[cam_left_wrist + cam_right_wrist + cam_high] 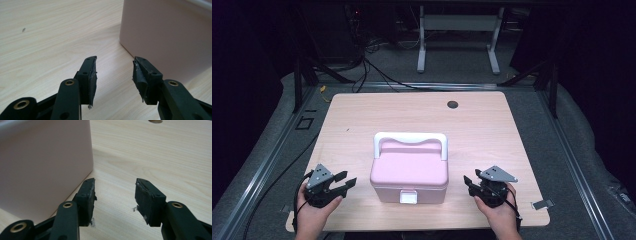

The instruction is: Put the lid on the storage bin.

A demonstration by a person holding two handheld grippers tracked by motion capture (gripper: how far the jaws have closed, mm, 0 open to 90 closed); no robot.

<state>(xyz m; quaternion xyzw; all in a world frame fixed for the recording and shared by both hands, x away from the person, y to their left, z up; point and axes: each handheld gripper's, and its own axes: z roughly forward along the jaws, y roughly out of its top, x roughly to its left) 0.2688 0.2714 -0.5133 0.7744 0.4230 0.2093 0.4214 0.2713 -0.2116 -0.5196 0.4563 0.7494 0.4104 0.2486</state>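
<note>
Box: a pink plastic lidded box with a white carry handle and white front latch [409, 172] is sitting at the lower centre of the high view, on the pale wood-grain table [362, 120], latch facing my side.
Left gripper: I am holding the left gripper [343, 181] at the lower left, just beside the box, jaws spread and pinching nothing; in the left gripper view the box wall [170, 37] is filling the upper right.
Right gripper: the right gripper [468, 181] is sitting at the lower right, close to the box's other side, jaws spread and empty; its own view is putting the pink wall [45, 162] at the upper left.
Why so: I judge I am flanking the box evenly, ready to steady or open it.
Handle: lying folded back toward the top of the frame.
</note>
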